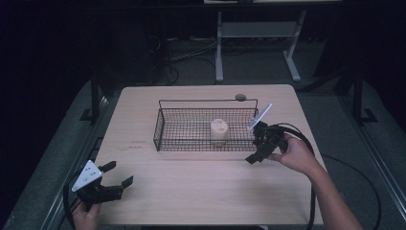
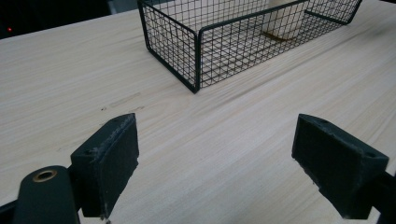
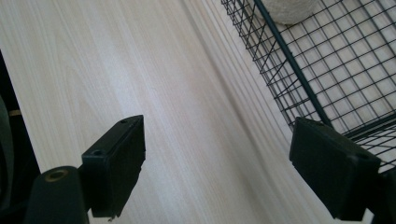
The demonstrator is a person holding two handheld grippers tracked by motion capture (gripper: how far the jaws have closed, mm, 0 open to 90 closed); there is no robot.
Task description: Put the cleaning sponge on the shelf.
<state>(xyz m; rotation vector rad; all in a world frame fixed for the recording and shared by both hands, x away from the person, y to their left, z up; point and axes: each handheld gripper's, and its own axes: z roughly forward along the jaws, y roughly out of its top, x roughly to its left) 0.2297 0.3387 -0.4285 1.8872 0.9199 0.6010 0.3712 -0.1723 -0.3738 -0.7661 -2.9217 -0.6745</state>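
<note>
We hold the left gripper [image 1: 116, 175] low over the near left corner of the table [image 1: 201, 191], jaws spread wide on nothing, with bare wood all the way to the wire basket [image 1: 163, 125] at the middle. Inside the basket, toward its right half, stands a pale, squat, round candle [image 1: 219, 131]. At the right, our right gripper [image 1: 254, 151] hovers just beside the basket's near right corner, jaws spread, close to the wire.
</note>
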